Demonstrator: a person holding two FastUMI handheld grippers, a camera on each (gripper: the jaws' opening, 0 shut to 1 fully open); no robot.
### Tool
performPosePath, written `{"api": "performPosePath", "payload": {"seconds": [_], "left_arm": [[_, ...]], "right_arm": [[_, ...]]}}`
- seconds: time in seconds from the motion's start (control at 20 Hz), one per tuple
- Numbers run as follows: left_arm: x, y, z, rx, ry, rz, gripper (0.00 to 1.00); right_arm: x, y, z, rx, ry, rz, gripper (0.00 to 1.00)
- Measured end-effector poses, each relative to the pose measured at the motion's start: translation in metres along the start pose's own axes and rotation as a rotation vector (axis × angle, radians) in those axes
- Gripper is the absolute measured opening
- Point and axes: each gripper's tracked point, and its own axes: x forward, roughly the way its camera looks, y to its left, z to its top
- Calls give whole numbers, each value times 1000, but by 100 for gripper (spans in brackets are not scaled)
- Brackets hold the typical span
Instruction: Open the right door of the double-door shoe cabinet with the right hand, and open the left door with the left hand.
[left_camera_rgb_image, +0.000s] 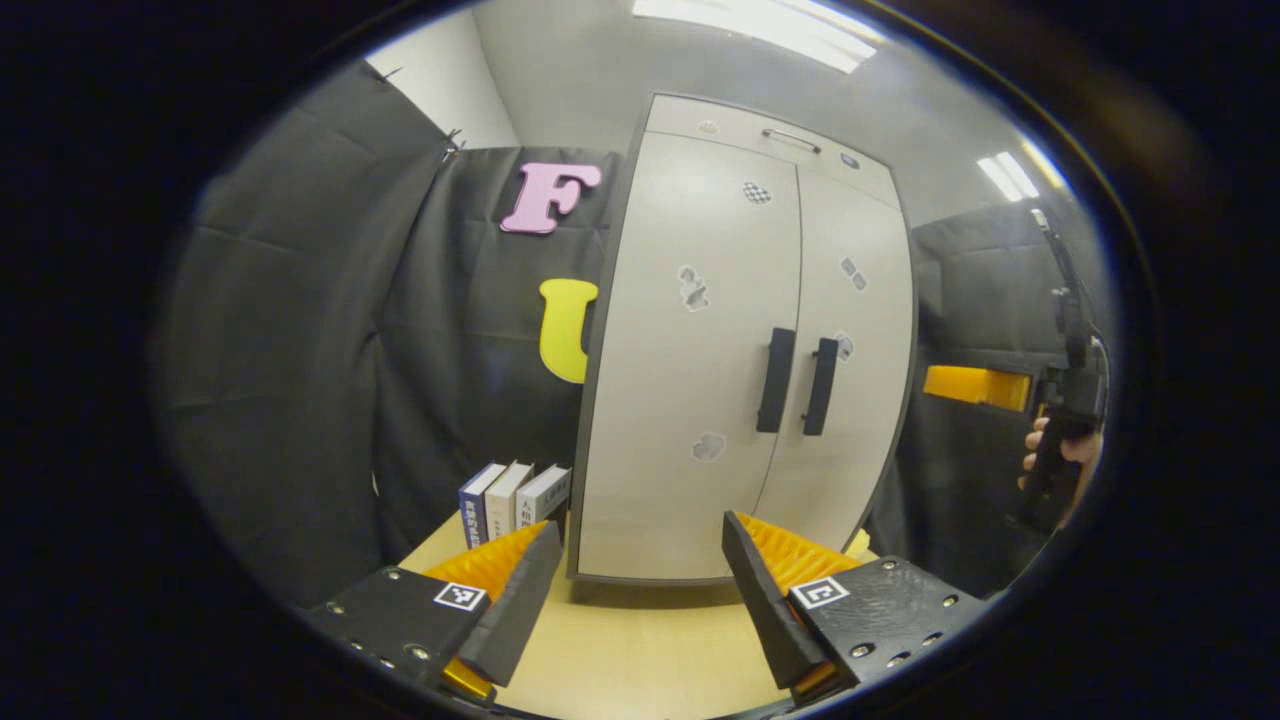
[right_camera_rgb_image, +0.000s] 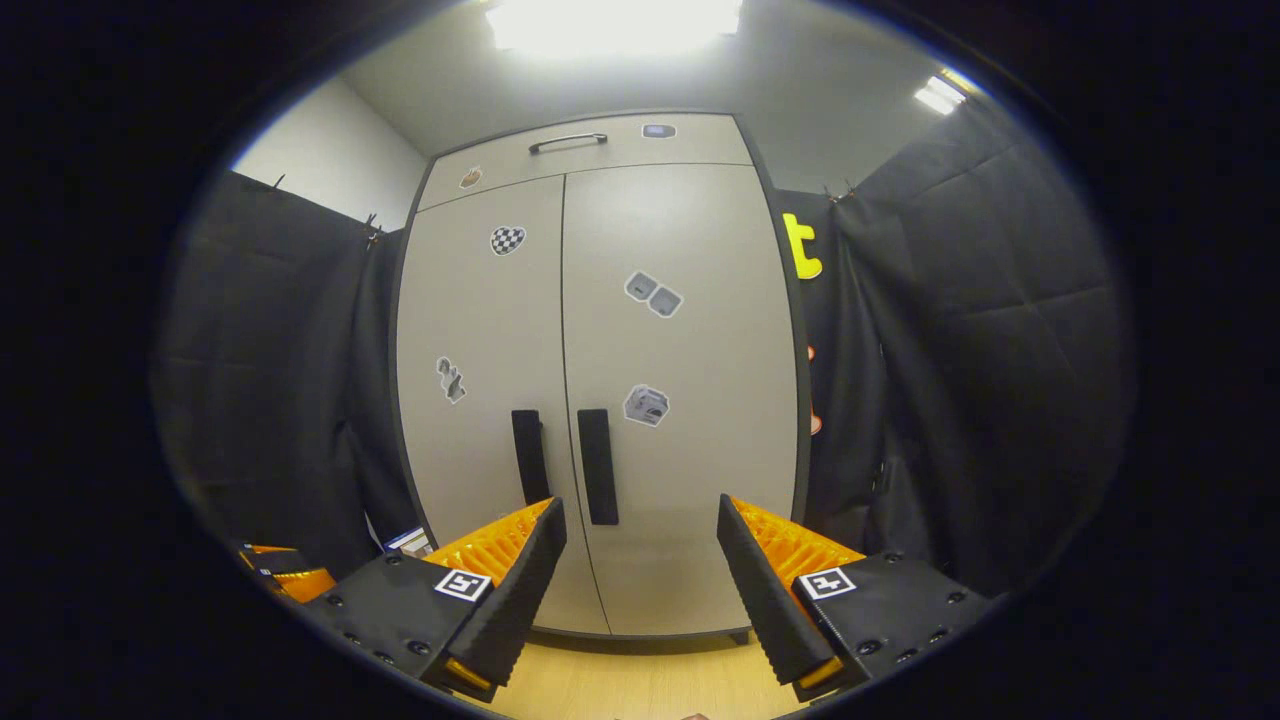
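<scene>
The pale shoe cabinet stands on a wooden table with both doors shut. In the left gripper view its left door (left_camera_rgb_image: 680, 340) and right door (left_camera_rgb_image: 860, 330) carry dark vertical handles, the left handle (left_camera_rgb_image: 775, 380) beside the right handle (left_camera_rgb_image: 820, 386). My left gripper (left_camera_rgb_image: 640, 525) is open, well short of the cabinet. In the right gripper view the left handle (right_camera_rgb_image: 528, 455) and right handle (right_camera_rgb_image: 597, 465) sit just above my open right gripper (right_camera_rgb_image: 640, 503), which faces the right door (right_camera_rgb_image: 690, 330) without touching it.
Three books (left_camera_rgb_image: 515, 495) stand left of the cabinet on the table (left_camera_rgb_image: 640, 650). A top drawer with a metal handle (right_camera_rgb_image: 568, 142) caps the cabinet. A hand (left_camera_rgb_image: 1050, 450) holds the right gripper (left_camera_rgb_image: 1065, 390) at the far right. The left gripper (right_camera_rgb_image: 280, 575) shows low left.
</scene>
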Motion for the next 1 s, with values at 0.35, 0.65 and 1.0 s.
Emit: {"api": "performPosePath", "payload": {"seconds": [0.35,0.65,1.0], "left_arm": [[-4,20,-12,-33,35,32,94],[-8,38,-12,-39,41,72,94],[-16,65,-26,-79,65,137,94]], "right_arm": [[64,22,-5,-18,62,44,96],[122,27,-22,-32,126,20,96],[161,34,-36,5,194,-3,91]]}}
